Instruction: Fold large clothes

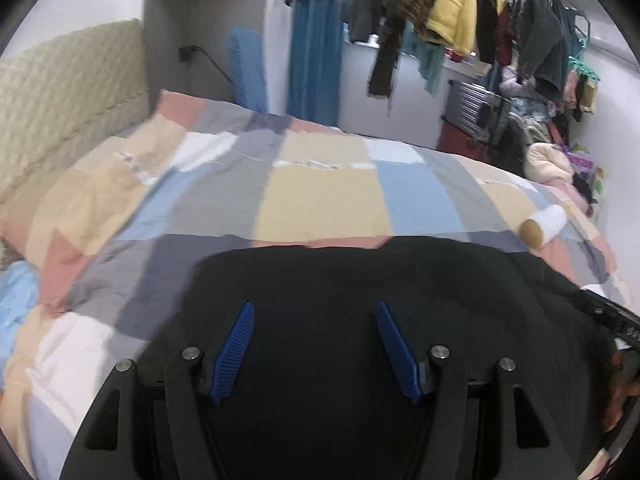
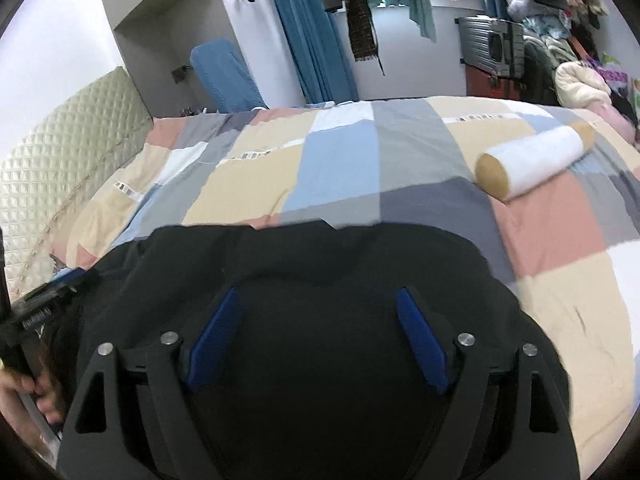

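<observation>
A large black garment (image 1: 360, 276) lies on the near part of a bed with a patchwork cover (image 1: 320, 192); it also shows in the right wrist view (image 2: 320, 256). My left gripper (image 1: 316, 308) is open, its blue pads (image 1: 236, 348) spread above the black cloth. My right gripper (image 2: 320, 294) is open too, its blue pads (image 2: 420, 336) spread above the same cloth. Neither holds anything. The left gripper's body (image 2: 44, 308) shows at the left edge of the right wrist view.
A white bolster with tan ends (image 2: 532, 164) lies on the bed cover (image 2: 360, 160) to the right. A quilted headboard (image 2: 60, 152) stands at left. Clothes hang on a rack (image 1: 480, 20) behind the bed, above a suitcase (image 2: 492, 44) and piled laundry.
</observation>
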Tool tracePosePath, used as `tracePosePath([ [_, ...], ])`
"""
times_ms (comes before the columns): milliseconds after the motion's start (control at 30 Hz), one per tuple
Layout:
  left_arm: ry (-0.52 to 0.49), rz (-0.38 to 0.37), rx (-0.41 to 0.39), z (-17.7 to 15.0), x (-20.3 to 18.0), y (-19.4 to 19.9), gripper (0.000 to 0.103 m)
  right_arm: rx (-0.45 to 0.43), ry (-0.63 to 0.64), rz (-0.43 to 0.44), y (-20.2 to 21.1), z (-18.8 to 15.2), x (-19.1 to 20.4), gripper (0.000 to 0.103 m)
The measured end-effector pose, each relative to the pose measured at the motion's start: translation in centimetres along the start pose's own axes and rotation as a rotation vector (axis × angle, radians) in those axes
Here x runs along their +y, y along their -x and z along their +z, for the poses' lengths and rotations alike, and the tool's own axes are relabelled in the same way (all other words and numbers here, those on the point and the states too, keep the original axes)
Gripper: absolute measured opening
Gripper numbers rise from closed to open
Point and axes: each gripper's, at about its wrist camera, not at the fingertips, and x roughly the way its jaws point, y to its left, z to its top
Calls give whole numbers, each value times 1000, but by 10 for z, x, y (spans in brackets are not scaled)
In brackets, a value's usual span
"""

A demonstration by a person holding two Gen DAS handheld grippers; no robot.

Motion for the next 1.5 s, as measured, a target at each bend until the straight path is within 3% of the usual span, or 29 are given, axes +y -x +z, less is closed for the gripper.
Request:
tracePosePath([
  [100, -2, 50, 25, -12, 21, -3, 64, -5, 2, -19, 8, -10, -14, 82],
  [267, 88, -19, 47, -27, 43, -15, 64, 4, 54, -42, -5, -26, -18, 82],
  [600, 18, 36, 35, -35, 28, -21, 65, -15, 42, -59, -19, -38, -21, 86],
  [733, -41, 115, 16, -36, 18, -1, 64, -33, 11, -76, -2, -36, -23, 86],
  [867, -78, 121, -38, -30, 4, 45, 64, -93, -31, -62, 38, -26, -19, 86],
  [1233, -51, 50, -160, -4, -24, 199, 65, -239, 27, 5, 185, 0, 43, 86],
  [1500, -12, -3, -242, -13, -23, 320, 69, -335, 52, 53, 291, -10, 75, 87],
])
